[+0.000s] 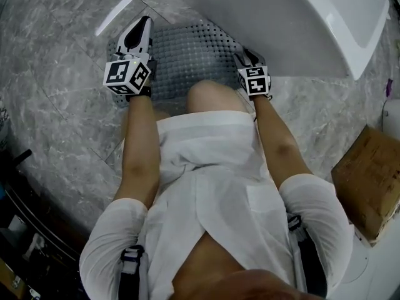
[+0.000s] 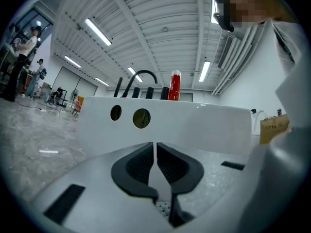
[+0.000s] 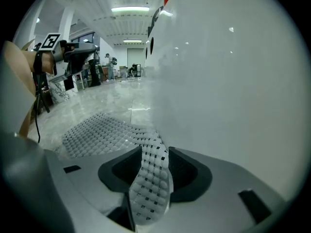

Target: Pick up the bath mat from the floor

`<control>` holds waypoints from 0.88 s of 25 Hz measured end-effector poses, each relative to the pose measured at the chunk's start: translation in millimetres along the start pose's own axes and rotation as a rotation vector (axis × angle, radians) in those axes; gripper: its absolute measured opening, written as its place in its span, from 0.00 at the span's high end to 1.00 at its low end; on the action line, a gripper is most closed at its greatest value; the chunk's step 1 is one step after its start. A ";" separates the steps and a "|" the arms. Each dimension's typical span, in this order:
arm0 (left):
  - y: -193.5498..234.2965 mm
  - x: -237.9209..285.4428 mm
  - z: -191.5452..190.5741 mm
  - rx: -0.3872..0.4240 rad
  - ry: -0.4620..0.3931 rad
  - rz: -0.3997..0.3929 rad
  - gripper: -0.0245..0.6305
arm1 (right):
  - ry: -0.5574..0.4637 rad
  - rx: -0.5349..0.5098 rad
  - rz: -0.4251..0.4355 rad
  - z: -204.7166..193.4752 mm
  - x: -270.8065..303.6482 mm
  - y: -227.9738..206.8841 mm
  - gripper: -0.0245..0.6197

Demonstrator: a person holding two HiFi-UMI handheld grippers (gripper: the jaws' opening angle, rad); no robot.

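Our left hand-held gripper [image 2: 155, 154] pinches the bath mat [image 1: 184, 52], but our right hand-held gripper [image 3: 154, 165] sits spread round a loose fold, so that side could drop.

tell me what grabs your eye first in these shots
The grey bath mat on the marble floor beside the white bathtub, with a crouching person's left gripper and right gripper at its side edges. In the right gripper view a strip of mat stands between parted jaws; in the left gripper view the jaws are almost together, mat showing at their base.
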State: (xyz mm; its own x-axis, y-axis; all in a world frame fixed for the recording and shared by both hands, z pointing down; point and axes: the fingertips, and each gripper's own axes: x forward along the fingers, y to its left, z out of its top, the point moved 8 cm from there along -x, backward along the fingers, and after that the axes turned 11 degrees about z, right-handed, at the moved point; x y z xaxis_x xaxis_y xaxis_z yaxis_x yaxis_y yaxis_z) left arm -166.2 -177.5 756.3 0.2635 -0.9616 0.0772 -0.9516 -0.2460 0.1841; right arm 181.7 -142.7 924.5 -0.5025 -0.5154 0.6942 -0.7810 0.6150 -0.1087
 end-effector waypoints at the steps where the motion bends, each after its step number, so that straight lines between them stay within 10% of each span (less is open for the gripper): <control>1: -0.1 -1.7 -1.1 -0.021 -0.003 0.008 0.92 | 0.013 0.007 -0.007 -4.1 2.6 -3.0 0.67; 22: -7.0 18.2 -3.0 0.100 0.017 -0.095 0.92 | 0.272 0.154 0.082 -50.9 82.0 -31.6 0.55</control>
State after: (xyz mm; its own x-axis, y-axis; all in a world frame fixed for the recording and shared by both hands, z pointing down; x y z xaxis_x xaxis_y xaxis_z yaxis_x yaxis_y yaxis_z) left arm -154.3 -192.9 759.4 0.3553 -0.9313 0.0806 -0.9329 -0.3479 0.0929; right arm 184.0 -174.0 1021.0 -0.4646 -0.2771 0.8411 -0.7995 0.5395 -0.2639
